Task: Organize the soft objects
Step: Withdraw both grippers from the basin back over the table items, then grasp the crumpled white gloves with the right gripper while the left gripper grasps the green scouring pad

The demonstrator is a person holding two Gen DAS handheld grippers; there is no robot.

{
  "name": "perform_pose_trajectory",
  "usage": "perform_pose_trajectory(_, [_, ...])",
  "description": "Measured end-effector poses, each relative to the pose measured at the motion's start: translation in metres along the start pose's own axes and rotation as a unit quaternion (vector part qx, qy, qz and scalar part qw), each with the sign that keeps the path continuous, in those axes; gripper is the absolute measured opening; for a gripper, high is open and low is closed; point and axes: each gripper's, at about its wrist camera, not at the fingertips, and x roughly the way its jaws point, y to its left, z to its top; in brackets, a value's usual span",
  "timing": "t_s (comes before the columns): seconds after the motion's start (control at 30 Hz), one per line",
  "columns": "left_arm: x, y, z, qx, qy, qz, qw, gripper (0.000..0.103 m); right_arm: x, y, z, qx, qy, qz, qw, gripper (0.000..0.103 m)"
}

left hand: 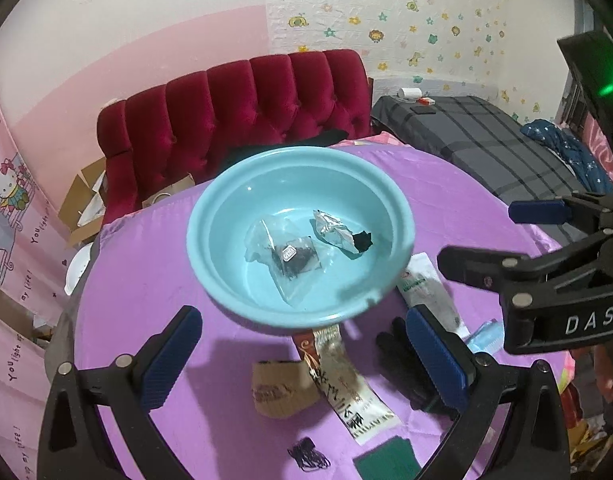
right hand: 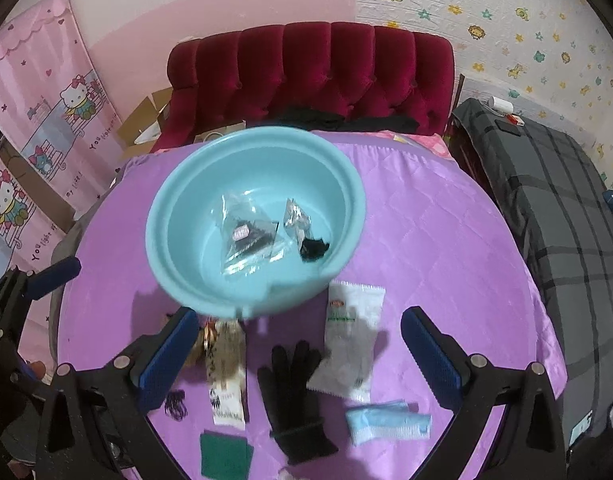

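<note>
A light blue basin sits on the round purple-covered table. It holds a clear packet with dark contents and a silver packet with a black piece. In front of it lie a black glove, a white packet, a blue face mask, a long printed sachet, a green cloth and black hair ties. My left gripper and right gripper are open and empty above these items.
A brown paper piece lies by the sachet. A red tufted sofa stands behind the table. A grey plaid bed is at the right. Cardboard boxes lie at the left.
</note>
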Motion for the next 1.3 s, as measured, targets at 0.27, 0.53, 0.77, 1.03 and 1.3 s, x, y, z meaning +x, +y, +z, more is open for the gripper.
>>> perform_pose_trajectory(0.27, [-0.025, -0.013, -0.033, 0.003, -0.011, -0.003, 0.9999, 0.103, -0.022, -0.001, -0.043, 0.001, -0.008, 0.0, 1.0, 0.103])
perform_pose_trajectory(0.53, [-0.038, -0.02, -0.072, -0.008, -0.013, -0.007, 0.9999, 0.103, -0.035, -0.002, -0.085, 0.003, -0.02, 0.002, 1.0, 0.103])
perform_pose_trajectory(0.77, [-0.036, -0.033, -0.106, 0.003, -0.006, -0.012, 0.9999, 0.103, -0.031, -0.002, -0.119, 0.0, -0.016, 0.0, 1.0, 0.103])
perform_pose_trajectory(1.03, [-0.033, -0.042, -0.133, 0.007, 0.0, -0.022, 0.9997, 0.103, -0.02, -0.002, -0.149, -0.003, -0.01, 0.001, 1.0, 0.103])
perform_pose_trajectory(1.3, [-0.018, -0.046, -0.164, 0.006, 0.025, -0.024, 0.9994, 0.103, 0.009, -0.002, -0.176, -0.006, 0.024, -0.002, 1.0, 0.103])
